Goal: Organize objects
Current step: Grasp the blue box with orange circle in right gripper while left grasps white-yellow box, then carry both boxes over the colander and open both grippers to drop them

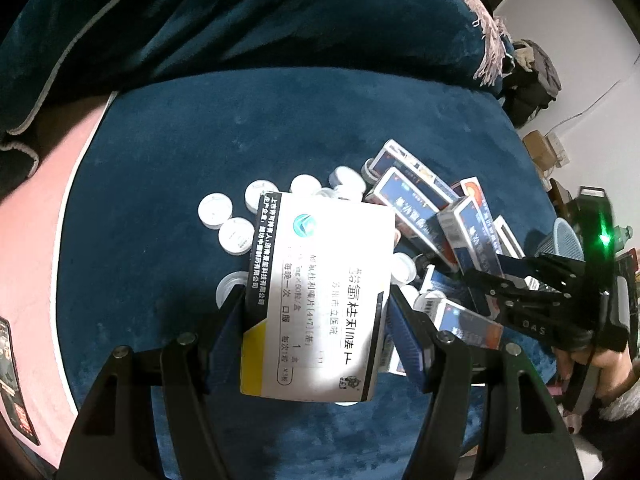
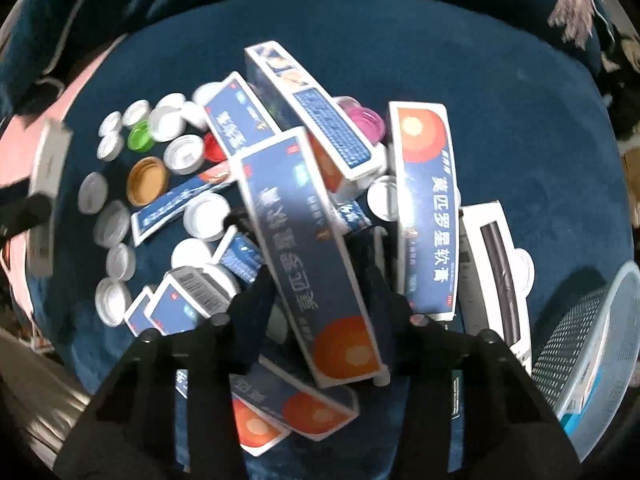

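Note:
My left gripper (image 1: 316, 300) is shut on a white medicine box (image 1: 320, 292) with black print and a yellow corner, held above the blue cushion (image 1: 160, 200). My right gripper (image 2: 320, 264) is shut on a long blue box with an orange disc (image 2: 308, 256), raised over a pile of similar blue boxes (image 2: 424, 200). The right gripper also shows at the right of the left wrist view (image 1: 520, 276). The held white box shows at the left edge of the right wrist view (image 2: 46, 184). White bottle caps (image 1: 224, 220) lie scattered beside the pile.
Coloured caps lie among the white ones: gold (image 2: 147, 181), green (image 2: 141, 136), pink (image 2: 366, 122). A light blue mesh basket (image 2: 592, 352) stands at the right edge of the cushion. A white box with a dark stripe (image 2: 492, 264) lies beside it. A dark blanket (image 1: 240, 20) lies behind.

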Motion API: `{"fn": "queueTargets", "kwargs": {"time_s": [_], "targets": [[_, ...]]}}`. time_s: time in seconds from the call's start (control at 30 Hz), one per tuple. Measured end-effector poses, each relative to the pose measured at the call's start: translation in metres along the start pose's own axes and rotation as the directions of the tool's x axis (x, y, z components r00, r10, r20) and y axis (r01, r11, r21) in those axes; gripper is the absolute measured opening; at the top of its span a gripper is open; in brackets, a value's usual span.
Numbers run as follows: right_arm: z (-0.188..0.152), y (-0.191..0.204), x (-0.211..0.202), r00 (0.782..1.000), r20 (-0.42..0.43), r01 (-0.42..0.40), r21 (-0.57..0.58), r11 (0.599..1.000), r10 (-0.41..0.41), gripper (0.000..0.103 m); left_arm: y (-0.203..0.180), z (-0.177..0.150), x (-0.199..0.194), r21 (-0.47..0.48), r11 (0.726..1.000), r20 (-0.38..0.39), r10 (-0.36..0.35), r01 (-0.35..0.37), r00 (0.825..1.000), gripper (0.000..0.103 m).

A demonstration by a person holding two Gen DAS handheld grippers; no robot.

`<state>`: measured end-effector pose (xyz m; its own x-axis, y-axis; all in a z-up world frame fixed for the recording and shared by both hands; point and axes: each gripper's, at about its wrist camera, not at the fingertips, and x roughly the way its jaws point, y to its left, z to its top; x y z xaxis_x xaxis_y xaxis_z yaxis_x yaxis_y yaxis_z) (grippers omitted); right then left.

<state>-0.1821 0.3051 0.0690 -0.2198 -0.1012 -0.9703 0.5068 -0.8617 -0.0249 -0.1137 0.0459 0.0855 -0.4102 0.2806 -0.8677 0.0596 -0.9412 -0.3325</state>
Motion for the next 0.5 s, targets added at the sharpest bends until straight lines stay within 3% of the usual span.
{"fn": "queueTargets", "kwargs": {"time_s": [0.23,0.5], "targets": [[-0.014,-0.006,-0.055,0.986,0.165,-0.034,0.055,0.998,0.025,0.043,-0.03,0.005,-0.011,0.024,0.999,0.017,-0.023,0.022,1.0,0.069],[-0.037,-0.032,-0.113,0.949,0.314,-0.023,0.178,0.984,-0.035,0.043,-0.111,0.012,-0.021,0.116,0.988,0.031,-0.109,0.104,0.994,0.069]]}}
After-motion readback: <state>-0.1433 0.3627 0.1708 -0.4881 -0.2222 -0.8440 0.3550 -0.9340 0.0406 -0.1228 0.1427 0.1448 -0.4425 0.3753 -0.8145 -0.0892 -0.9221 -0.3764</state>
